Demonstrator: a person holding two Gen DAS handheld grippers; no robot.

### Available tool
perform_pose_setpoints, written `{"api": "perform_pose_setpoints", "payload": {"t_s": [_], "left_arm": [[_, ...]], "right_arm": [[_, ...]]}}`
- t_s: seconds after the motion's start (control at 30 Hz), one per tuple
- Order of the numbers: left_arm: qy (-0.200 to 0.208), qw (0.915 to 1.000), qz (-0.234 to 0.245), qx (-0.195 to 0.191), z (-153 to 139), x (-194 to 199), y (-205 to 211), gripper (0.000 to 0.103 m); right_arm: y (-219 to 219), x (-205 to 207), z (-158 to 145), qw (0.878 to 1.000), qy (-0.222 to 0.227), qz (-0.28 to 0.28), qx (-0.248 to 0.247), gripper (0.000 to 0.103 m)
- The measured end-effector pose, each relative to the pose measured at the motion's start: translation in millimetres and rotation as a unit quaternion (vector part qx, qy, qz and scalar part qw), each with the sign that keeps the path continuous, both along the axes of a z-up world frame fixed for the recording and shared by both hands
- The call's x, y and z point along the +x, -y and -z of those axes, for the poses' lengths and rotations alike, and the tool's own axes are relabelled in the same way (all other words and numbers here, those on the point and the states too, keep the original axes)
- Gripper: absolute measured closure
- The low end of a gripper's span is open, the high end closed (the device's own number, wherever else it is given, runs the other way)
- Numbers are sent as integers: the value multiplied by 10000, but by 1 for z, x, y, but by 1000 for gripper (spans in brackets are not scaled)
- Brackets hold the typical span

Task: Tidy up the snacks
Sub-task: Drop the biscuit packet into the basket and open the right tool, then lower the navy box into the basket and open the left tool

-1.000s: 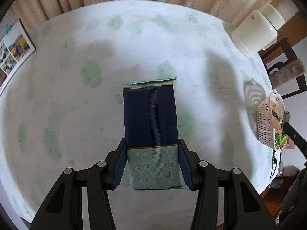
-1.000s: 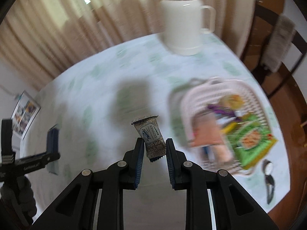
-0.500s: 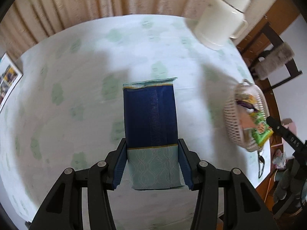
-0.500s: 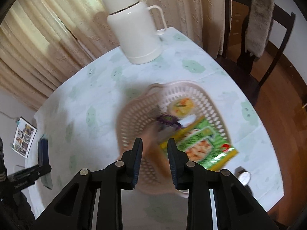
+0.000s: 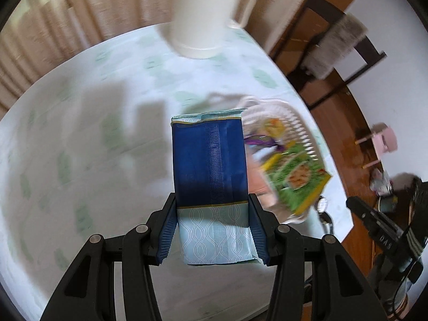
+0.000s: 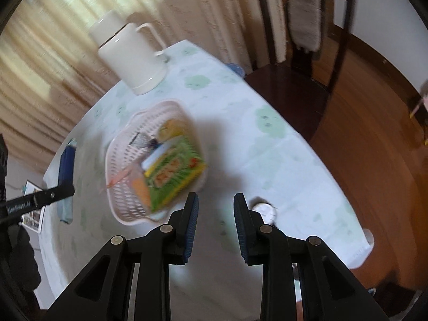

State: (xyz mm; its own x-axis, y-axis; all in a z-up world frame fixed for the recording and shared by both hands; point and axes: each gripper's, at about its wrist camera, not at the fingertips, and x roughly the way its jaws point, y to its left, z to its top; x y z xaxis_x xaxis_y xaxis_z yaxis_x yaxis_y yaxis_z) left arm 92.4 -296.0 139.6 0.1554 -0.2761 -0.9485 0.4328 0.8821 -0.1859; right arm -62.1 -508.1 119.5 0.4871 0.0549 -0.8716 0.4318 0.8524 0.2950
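Note:
My left gripper (image 5: 212, 219) is shut on a blue and pale teal snack pack (image 5: 210, 160) and holds it above the table, just left of the white basket (image 5: 299, 123). The basket holds a green snack bag (image 5: 297, 179) and several smaller snacks. In the right wrist view the basket (image 6: 123, 187) with the green bag (image 6: 174, 171) sits left of centre, and the blue pack (image 6: 66, 165) hangs left of it. My right gripper (image 6: 216, 227) is open and empty, above the table near the basket's right side.
A white thermos jug (image 5: 206, 13) stands at the back of the table, also in the right wrist view (image 6: 131, 56). A watch (image 6: 263, 211) lies near the table's front edge. A dark wooden chair (image 6: 307, 61) stands at the right. Curtains hang behind.
My left gripper has carried the blue pack right to the basket. My right gripper has let go of its small snack and pulled back from the basket, now open and empty.

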Motion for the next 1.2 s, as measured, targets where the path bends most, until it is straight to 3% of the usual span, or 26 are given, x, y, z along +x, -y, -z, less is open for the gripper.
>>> {"api": "perform_pose_setpoints", "payload": {"t_s": [0.17,0.4,0.5,0.6,0.77,1.0,1.17,1.2], "left_arm": [[-72,9995,309,-53,5,2,45,57],[-242,9986,476,24,24,3,75,56],[-381,9985,388,-52,30,5,77,38],[-488,9985,225,-117,30,7,68,37],[-277,9996,52,79,23,5,46,37],[353,9978,-41,566,3,-6,18,37],[988,9925,-34,719,-20,-14,5,37],[1108,9913,-29,707,-25,-15,3,36]], "right_arm": [[19,-17,-1,9997,40,241,77,74],[32,-31,0,9992,50,362,141,74],[33,-32,1,9992,53,346,165,74],[32,-32,2,9993,60,322,203,74],[20,-24,2,9996,87,101,260,74],[-10,-7,2,9991,72,-335,236,72],[-25,-1,-4,9988,138,-428,188,36],[-29,0,-6,9987,161,-444,179,34]]}}
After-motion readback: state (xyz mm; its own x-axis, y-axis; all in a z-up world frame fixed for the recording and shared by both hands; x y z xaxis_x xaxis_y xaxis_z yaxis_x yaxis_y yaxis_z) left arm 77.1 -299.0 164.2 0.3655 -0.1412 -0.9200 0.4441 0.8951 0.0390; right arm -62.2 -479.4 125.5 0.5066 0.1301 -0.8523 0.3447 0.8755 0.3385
